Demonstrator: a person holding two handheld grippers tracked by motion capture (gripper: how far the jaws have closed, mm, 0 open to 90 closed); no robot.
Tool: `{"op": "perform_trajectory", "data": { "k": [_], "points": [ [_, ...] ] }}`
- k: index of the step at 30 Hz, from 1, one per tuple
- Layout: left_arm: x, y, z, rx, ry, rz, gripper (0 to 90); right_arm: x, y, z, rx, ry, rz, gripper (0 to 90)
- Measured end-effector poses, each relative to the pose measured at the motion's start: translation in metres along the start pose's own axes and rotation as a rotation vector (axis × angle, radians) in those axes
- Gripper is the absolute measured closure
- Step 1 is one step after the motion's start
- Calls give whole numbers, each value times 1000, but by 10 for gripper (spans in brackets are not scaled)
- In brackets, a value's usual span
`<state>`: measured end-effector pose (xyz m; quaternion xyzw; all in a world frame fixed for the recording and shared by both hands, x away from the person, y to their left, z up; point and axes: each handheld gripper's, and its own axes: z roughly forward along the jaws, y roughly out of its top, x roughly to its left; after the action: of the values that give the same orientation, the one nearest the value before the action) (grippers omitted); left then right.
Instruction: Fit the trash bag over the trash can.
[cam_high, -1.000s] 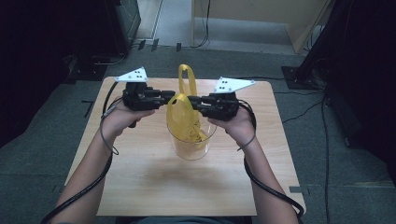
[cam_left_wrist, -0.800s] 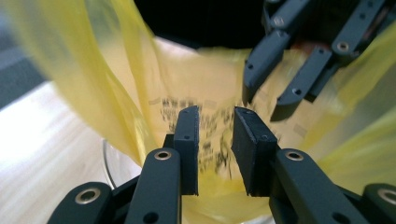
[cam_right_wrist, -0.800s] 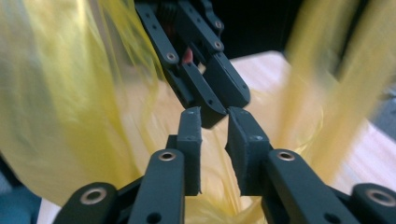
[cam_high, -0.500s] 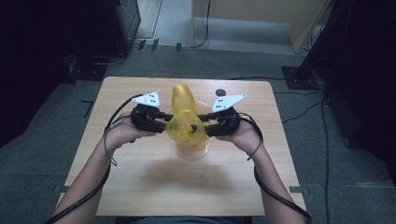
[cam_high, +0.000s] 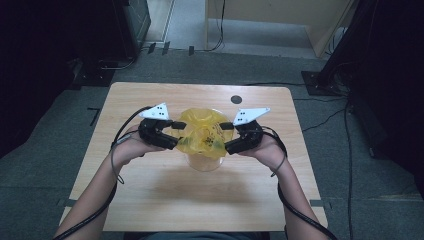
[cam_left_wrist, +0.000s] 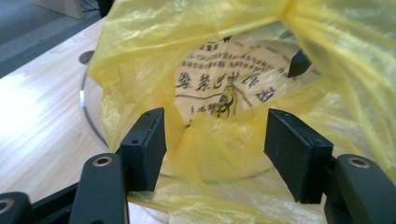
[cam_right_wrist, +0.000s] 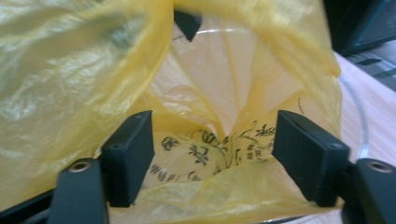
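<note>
A yellow plastic bag (cam_high: 202, 132) with black print sits in a clear round container (cam_high: 202, 165) at the table's middle, its mouth spread over the rim. My left gripper (cam_high: 176, 136) is at the bag's left edge and my right gripper (cam_high: 227, 139) at its right edge. In the left gripper view the left gripper (cam_left_wrist: 219, 149) has just been opening; loose yellow film (cam_left_wrist: 219, 140) lies between its jaws, not pressed by the pads. In the right gripper view the right gripper (cam_right_wrist: 219, 156) has likewise just been opening, with slack bag film (cam_right_wrist: 205, 154) between its jaws.
A small dark round hole (cam_high: 236, 99) marks the wooden table (cam_high: 150, 200) behind the bag. The container's clear rim (cam_left_wrist: 86, 116) stands out beyond the bag. Dark equipment and cables lie on the floor around the table.
Both hands came down with the bag. It stood tall and pinched above the container; now it lies low and spread over the mouth. Both pairs of jaws have opened off the film.
</note>
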<state>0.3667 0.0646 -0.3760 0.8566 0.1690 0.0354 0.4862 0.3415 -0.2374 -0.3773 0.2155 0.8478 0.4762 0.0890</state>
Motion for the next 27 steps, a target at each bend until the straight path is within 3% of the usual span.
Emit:
{"op": "perform_trajectory", "data": {
  "k": [5,12,16,27],
  "points": [
    [3,-4,-1,-26,16,-22,319,-3,-3,0,1,-29,27,232],
    [2,-3,-3,-26,45,-27,249,-3,-5,-2,22,-56,25,215],
    [2,-5,-3,-32,50,-29,239,-4,-5,-3,22,-82,-6,181],
    [2,-8,-7,-44,62,-27,239,-7,-7,-8,28,-89,23,187]
  ]
}}
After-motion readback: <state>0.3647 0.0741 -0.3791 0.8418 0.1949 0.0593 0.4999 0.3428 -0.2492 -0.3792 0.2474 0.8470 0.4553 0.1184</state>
